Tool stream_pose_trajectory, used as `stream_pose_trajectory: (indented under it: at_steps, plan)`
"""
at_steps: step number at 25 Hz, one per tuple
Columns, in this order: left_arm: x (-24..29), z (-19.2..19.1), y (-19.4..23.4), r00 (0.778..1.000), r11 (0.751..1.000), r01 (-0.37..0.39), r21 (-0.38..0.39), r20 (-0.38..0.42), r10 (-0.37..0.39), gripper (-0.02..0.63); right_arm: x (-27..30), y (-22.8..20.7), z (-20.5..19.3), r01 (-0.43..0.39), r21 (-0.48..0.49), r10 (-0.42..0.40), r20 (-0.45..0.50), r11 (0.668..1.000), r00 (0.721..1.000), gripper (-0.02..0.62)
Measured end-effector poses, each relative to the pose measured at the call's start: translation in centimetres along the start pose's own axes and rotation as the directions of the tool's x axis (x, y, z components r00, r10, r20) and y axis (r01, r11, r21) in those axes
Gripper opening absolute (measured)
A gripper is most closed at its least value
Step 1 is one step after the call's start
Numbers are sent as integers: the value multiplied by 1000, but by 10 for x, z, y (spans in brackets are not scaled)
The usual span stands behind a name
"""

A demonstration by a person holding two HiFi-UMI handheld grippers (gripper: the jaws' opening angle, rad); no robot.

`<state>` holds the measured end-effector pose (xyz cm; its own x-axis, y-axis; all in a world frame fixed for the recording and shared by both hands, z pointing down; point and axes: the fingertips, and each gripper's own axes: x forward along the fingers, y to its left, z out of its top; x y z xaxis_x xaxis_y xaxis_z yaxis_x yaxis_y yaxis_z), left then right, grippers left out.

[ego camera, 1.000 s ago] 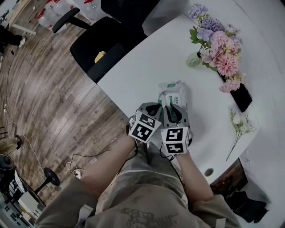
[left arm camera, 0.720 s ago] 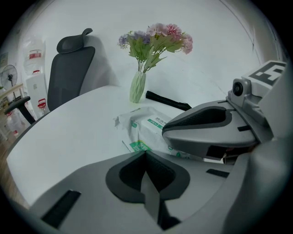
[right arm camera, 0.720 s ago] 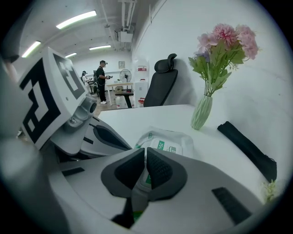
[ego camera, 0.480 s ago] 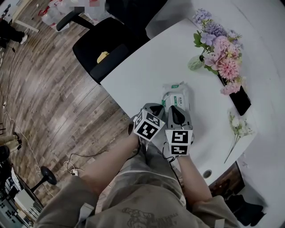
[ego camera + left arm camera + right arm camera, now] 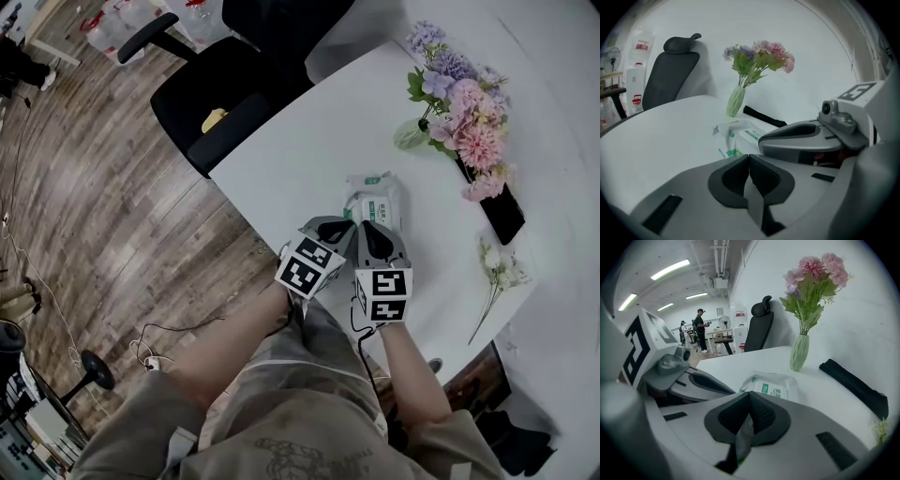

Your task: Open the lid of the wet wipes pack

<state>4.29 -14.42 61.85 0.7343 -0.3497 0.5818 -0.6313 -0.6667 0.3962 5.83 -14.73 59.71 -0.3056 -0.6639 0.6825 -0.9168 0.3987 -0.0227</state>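
Note:
The wet wipes pack (image 5: 375, 200), white with green print, lies flat on the white table (image 5: 300, 141) just beyond both grippers. In the right gripper view the pack (image 5: 771, 386) sits right past my right gripper (image 5: 749, 397). Its jaws are shut, and a thin pale film with a green edge, part of the pack's near end, is pinched between the pads. My left gripper (image 5: 748, 158) is shut too, its tips at the pack's near left corner (image 5: 733, 152). Whether it holds anything is unclear. In the head view the left gripper (image 5: 342, 227) and right gripper (image 5: 373, 228) stand side by side, almost touching.
A vase of pink and purple flowers (image 5: 455, 94) stands at the table's far right, with a flat black object (image 5: 506, 211) beside it and a loose flower stem (image 5: 497, 267) nearer me. A black office chair (image 5: 225, 94) stands at the far side. The table edge runs close under my hands.
The right gripper's jaws have closed at the pack's near end. Both grippers have crept a little toward the pack, and the left one has tilted slightly.

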Motion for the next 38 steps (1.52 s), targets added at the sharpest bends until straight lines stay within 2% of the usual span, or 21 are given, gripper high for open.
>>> stream_pose_trajectory:
  at_steps: [3,5,10,15,18,21,24,32,38]
  plan:
    - [5,-6,-1,997,995,-44,92,-60,50,17,0,0,1,6,-3,-6,4,1000,1000,29]
    - [8,-8,0,995,992,-60,112,-78,69,15,0,1,2,23,0,-23,8,1000,1000,29]
    - [11,-10,2,990,994,-63,87,-120,74,15,-4,3,8,95,35,-96,51,995,994,29]
    - [11,-10,2,990,993,-75,95,-113,85,15,-20,-4,22,134,-8,-132,123,991,984,29]
    - [11,-11,3,991,992,-76,96,-101,85,15,-33,-21,30,164,0,-162,154,986,975,29]
    - [8,-12,4,994,997,-62,55,-81,67,15,-44,-43,30,178,23,-179,159,984,971,29]
    - [3,-13,10,994,998,-65,12,-83,66,15,-49,-62,25,186,49,-191,147,981,970,29]
    - [-2,-9,14,990,995,-89,44,-107,93,17,-39,-111,-3,213,99,-219,54,972,974,34]
    - [-3,-11,9,989,995,-92,33,-112,96,15,-16,-115,-42,151,142,-142,-67,978,988,32]
